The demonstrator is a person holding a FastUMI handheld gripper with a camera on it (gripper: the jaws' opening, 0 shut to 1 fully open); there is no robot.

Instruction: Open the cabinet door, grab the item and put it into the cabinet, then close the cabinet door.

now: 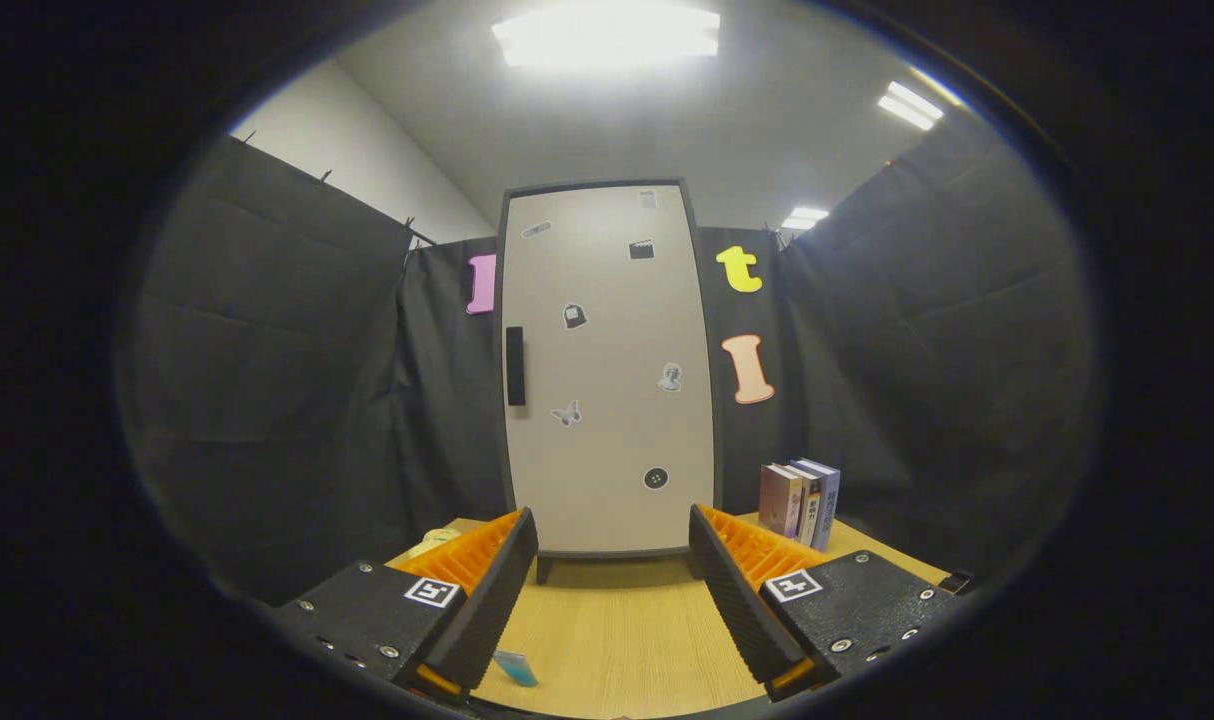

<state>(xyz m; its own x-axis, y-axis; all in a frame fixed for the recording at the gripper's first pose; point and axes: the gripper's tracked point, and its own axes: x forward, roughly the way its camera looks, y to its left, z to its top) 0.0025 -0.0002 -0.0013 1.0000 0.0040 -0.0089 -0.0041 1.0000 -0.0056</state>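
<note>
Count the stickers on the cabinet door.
7 on the cabinet door: three near the top, one above the handle, a bust at mid-right, a butterfly below centre, a round one low down. The open fingers hide none.

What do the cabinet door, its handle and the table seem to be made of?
Cabinet door: probably painted metal or laminate; smooth, matte beige, carrying small stickers. Handle: likely black plastic, matte. Table: wood or wood-look laminate, with visible grain. The gripper is open.

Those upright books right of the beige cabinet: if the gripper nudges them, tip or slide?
The upright books stand on end on the wooden table with no visible bookend, so they would probably tip rather than slide. They look rigid, likely easy to clamp. The open gripper is well short of them, fingers apart with nothing between them.
</note>
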